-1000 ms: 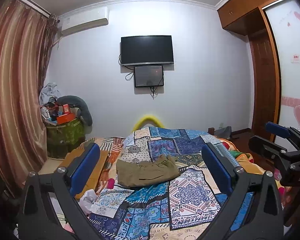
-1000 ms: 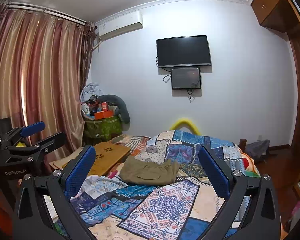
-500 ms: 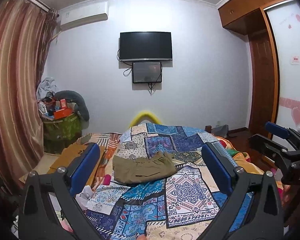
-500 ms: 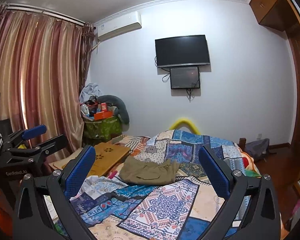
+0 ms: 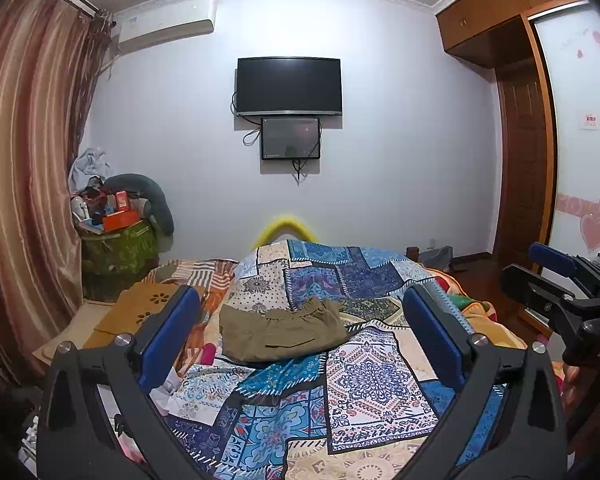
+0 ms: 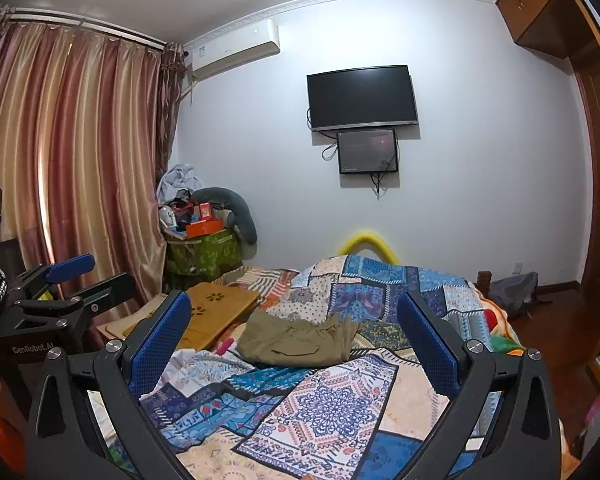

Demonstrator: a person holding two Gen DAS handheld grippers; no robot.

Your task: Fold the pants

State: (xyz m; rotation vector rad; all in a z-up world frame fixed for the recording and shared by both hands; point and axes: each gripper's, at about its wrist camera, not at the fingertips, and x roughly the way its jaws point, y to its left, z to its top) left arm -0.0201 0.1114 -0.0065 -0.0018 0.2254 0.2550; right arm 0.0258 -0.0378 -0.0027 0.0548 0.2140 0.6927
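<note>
Olive-brown pants (image 5: 284, 334) lie folded in a compact bundle on the patchwork bedspread (image 5: 372, 376), also seen in the right wrist view (image 6: 300, 340). My left gripper (image 5: 300, 332) is open and empty, held back from the bed well short of the pants. My right gripper (image 6: 294, 344) is open and empty too, at a similar distance. The right gripper shows at the right edge of the left wrist view (image 5: 560, 292), and the left gripper at the left edge of the right wrist view (image 6: 60, 292).
A wooden lap tray (image 6: 216, 310) lies on the bed left of the pants. A green bin piled with clutter (image 6: 204, 252) stands by the curtain (image 6: 72, 176). A TV (image 5: 288, 86) hangs on the far wall. A wardrobe (image 5: 520, 140) is on the right.
Both views have tilted slightly upward, so the pants sit a little lower in frame. Both grippers stay open; the pants have not moved.
</note>
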